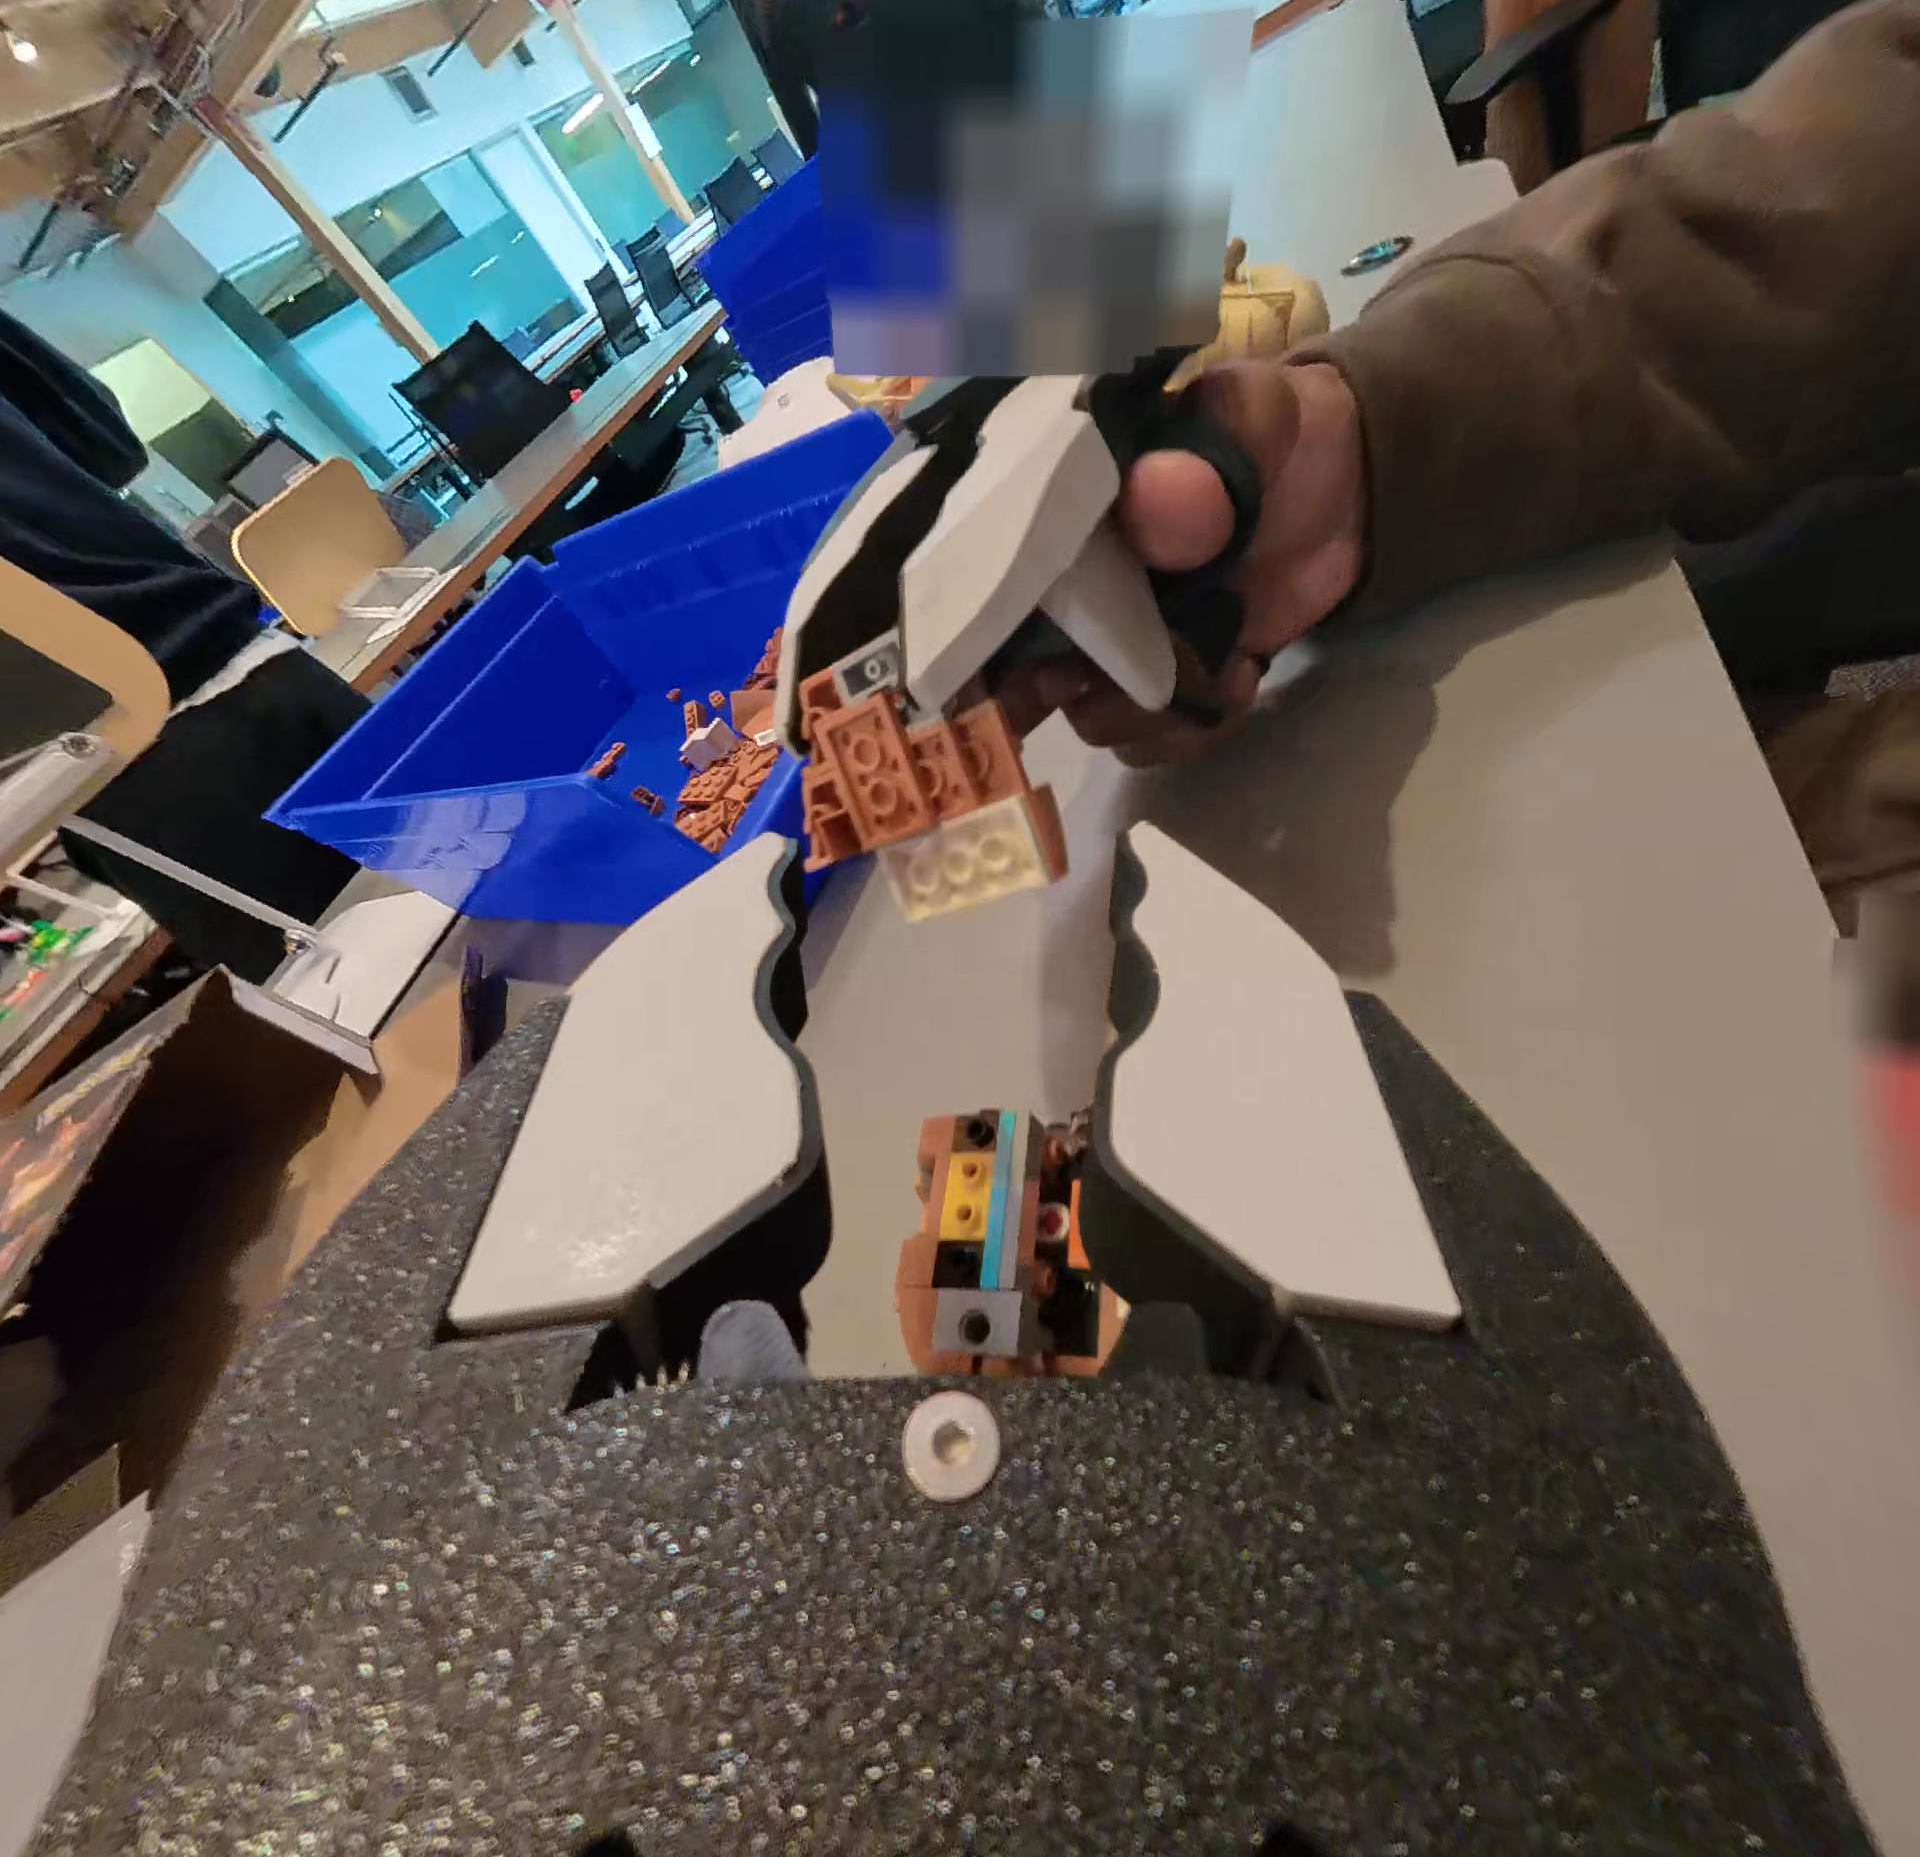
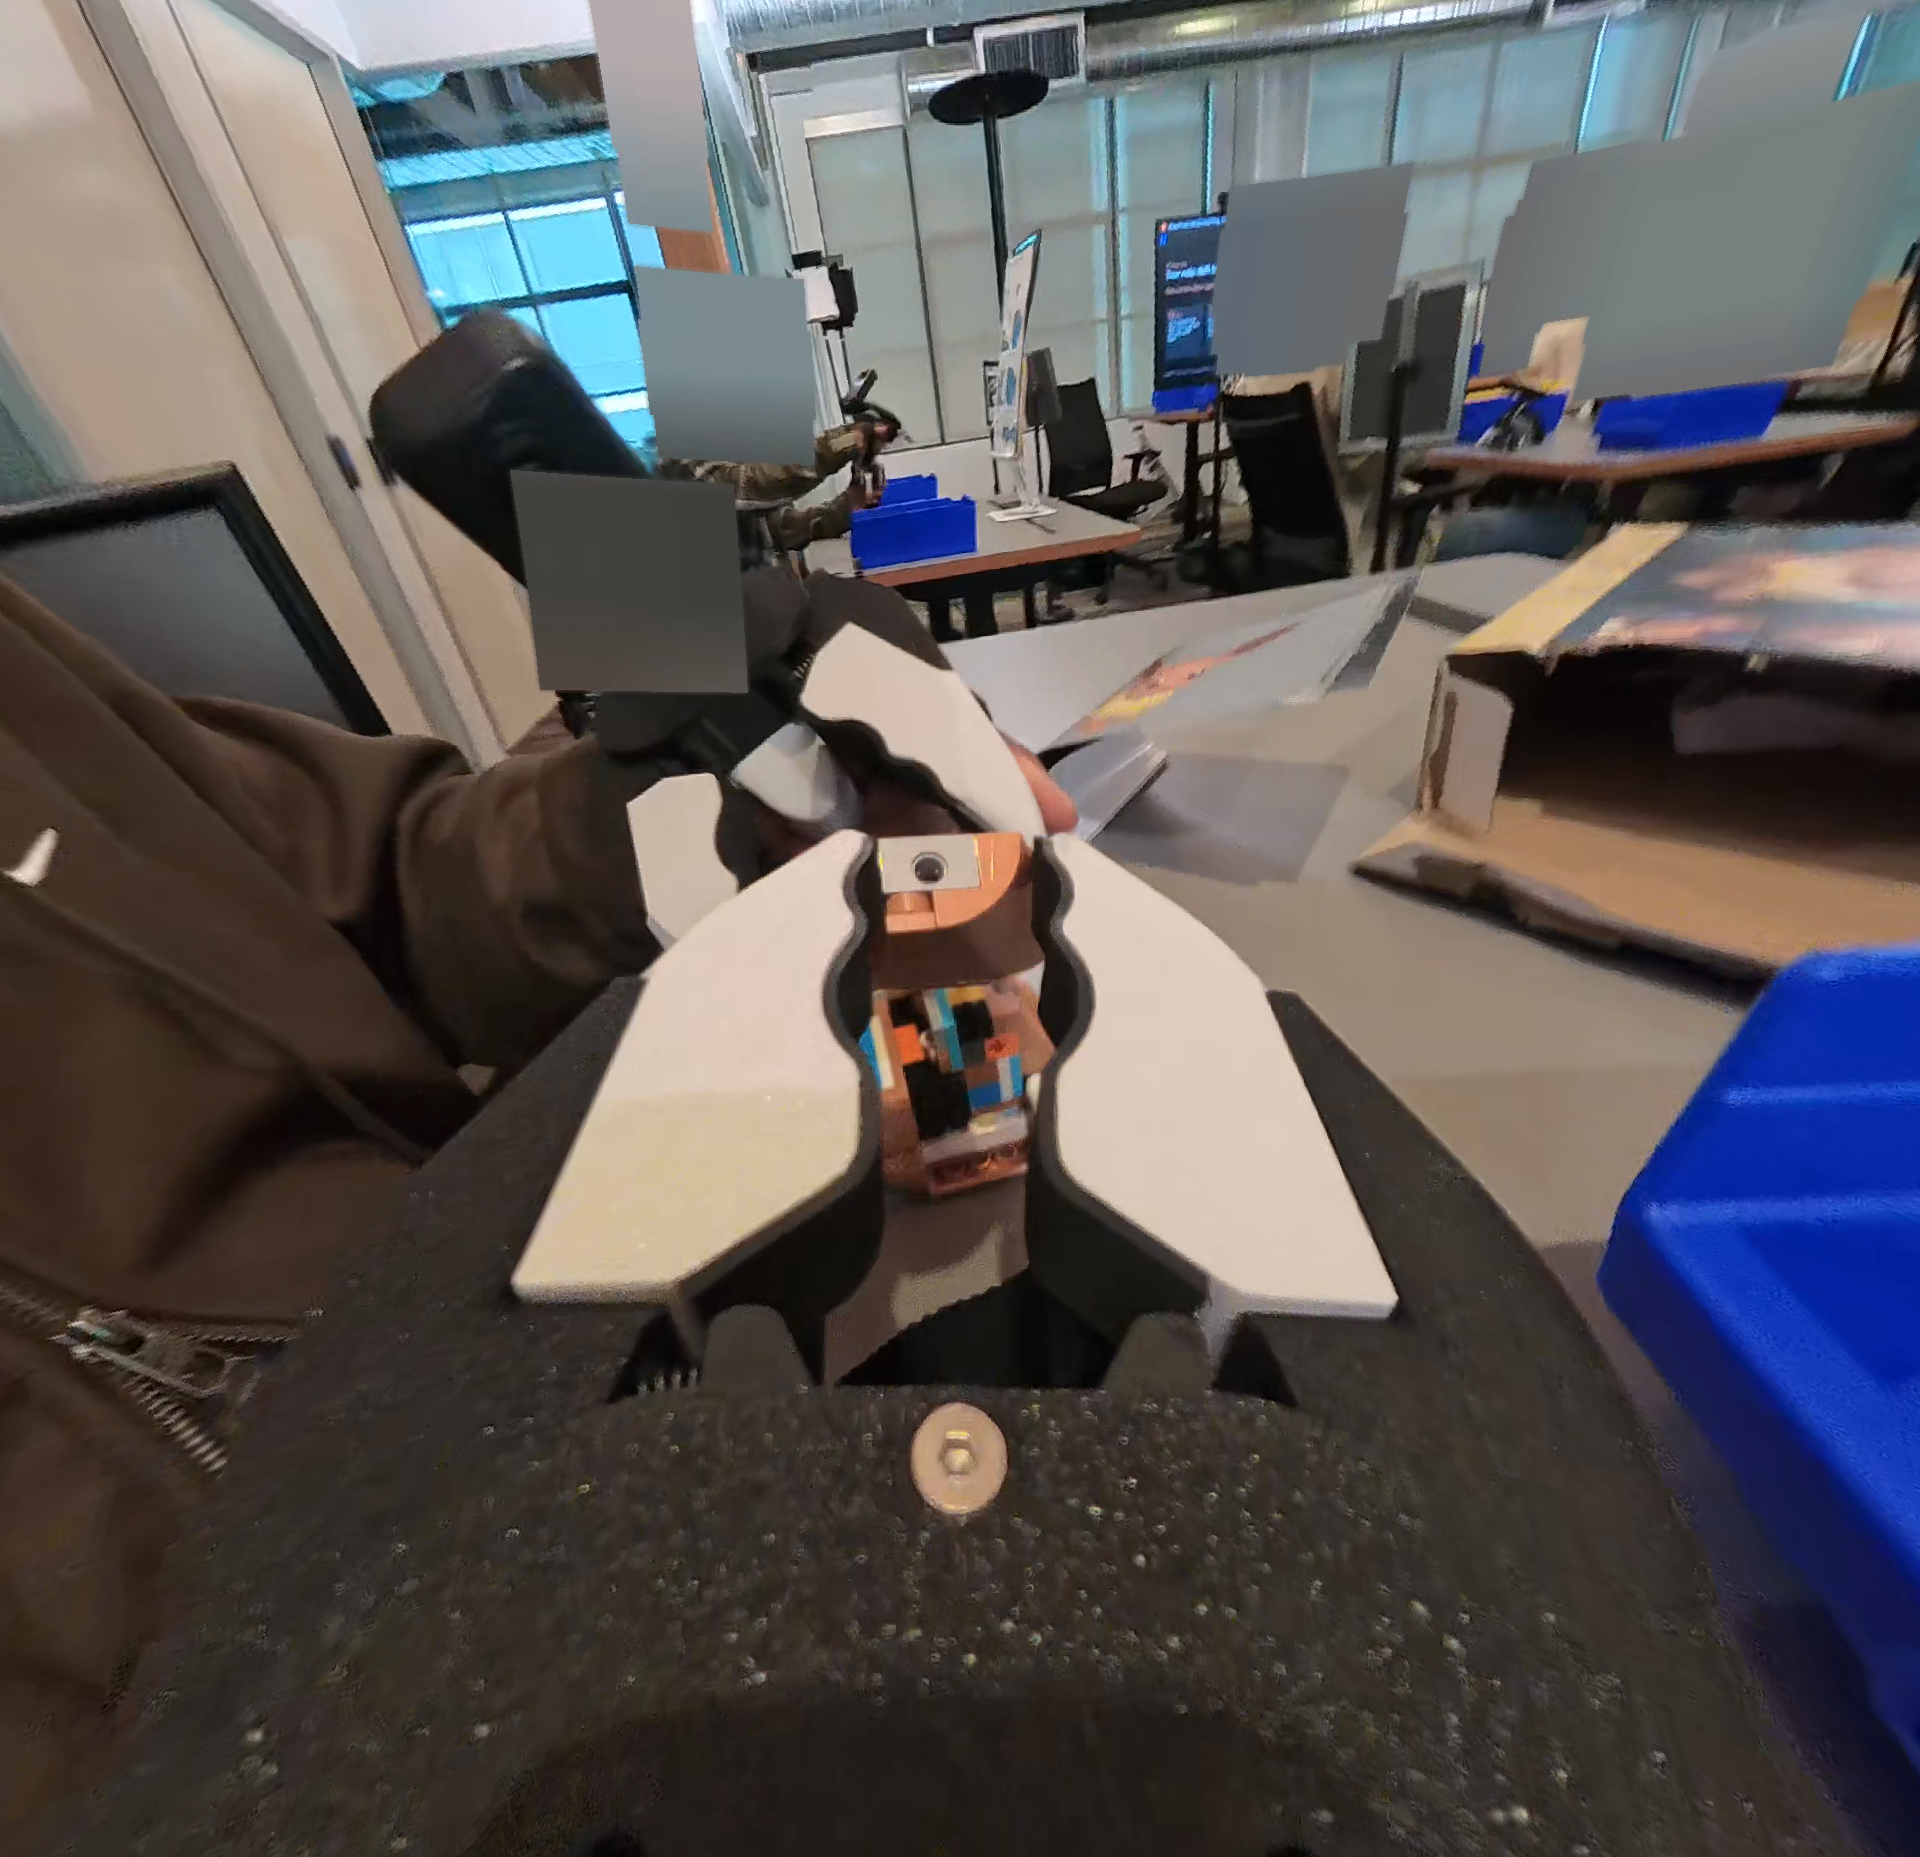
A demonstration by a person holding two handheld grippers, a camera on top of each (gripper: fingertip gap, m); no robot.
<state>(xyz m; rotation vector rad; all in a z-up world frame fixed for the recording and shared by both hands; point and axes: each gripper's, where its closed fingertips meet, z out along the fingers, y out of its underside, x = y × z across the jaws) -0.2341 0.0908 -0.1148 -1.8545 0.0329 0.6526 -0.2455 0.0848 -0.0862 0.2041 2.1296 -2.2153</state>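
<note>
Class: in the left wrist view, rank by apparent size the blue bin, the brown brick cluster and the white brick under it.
1. blue bin
2. brown brick cluster
3. white brick

The bin lies farther off, so its lead is safe.

No legible writing on anything

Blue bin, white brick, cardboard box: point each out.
blue bin (image 1: 488, 820), left wrist view, on its near front wall.
white brick (image 1: 971, 862), left wrist view, on its studded face, at the held brown cluster's lower end.
cardboard box (image 2: 1621, 851), right wrist view, on its open inner floor.
</note>
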